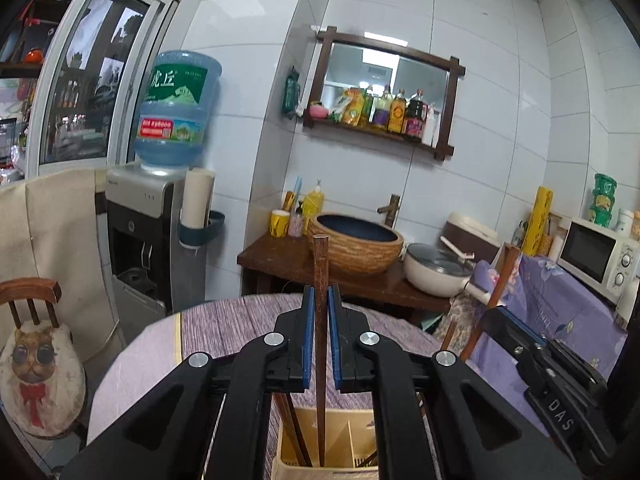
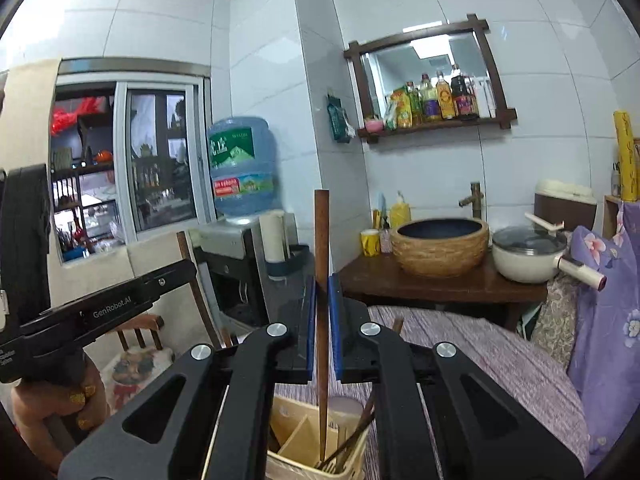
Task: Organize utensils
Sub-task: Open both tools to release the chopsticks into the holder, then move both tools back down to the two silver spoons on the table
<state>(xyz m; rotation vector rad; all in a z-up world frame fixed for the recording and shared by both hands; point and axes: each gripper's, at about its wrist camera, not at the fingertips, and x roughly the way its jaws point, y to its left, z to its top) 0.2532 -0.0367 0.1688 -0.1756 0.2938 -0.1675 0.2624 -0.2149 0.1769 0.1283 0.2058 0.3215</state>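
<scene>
Each black blue-padded gripper, left [image 1: 320,300] and right [image 2: 322,292], was clamped on an upright brown wooden chopstick [image 1: 321,280] [image 2: 321,240], its tip apparently inside the cream slotted plastic utensil holder [image 1: 352,440] [image 2: 296,436].

Your view lists: dark brown chopstick [image 1: 320,280] at twelve o'clock; cream divided holder [image 1: 352,440] at six; purple wood-grain tablecloth [image 1: 240,320]; blue pads [image 1: 307,340]; woven tan basin [image 1: 356,248].

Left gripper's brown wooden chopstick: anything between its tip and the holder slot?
Nothing visible. The brown wooden chopstick held by the left gripper already dips into the beige plastic utensil holder, beside other chopsticks.
</scene>
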